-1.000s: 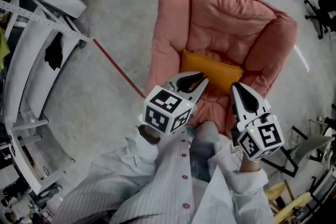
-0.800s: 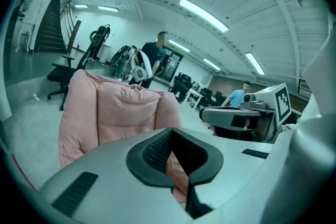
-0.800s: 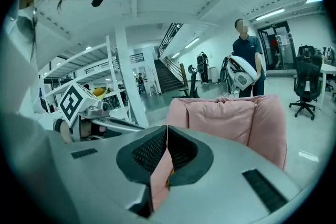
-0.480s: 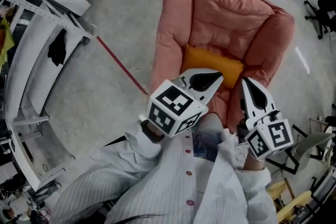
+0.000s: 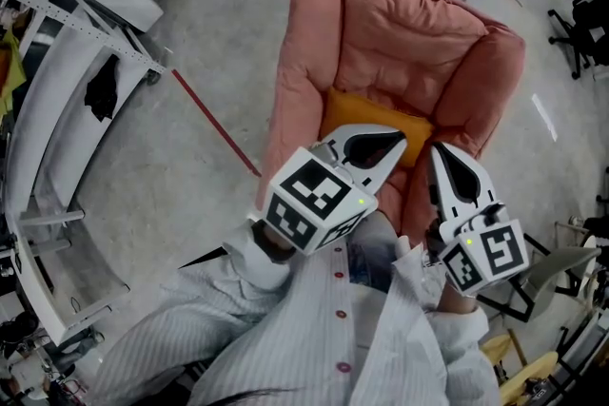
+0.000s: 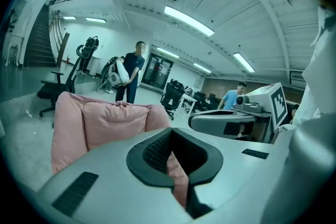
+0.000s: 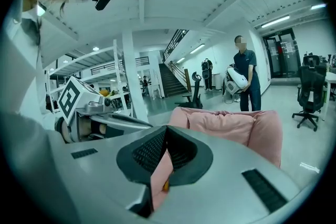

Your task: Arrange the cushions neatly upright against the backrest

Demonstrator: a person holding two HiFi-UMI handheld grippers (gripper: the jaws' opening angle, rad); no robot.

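Near: we hold left gripper (image 5: pixel 385 147) and right gripper (image 5: pixel 440 159) over seat front, fingers (image 6: pixel 94 165) on both fully closed, nothing gripped; probably hands-off check. Farther: orange cushion (image 5: pixel 366 114) mid-seat, leaning on pink armchair (image 5: pixel 400 24) backrest, looks upright.

The left gripper (image 5: pixel 385 152) sits at the centre of the head view, pointing toward the upper right, its marker cube (image 5: pixel 312 203) nearest the camera; its fingers (image 6: pixel 157 149) are closed tip to tip with nothing clamped between them; the right gripper (image 5: pixel 443 162) lies just beside it at centre right, pointing up the frame, its fingers (image 7: pixel 152 150) likewise closed and empty; both forearms, in white striped sleeves (image 5: pixel 238 299), come up from the bottom edge, close to the torso.
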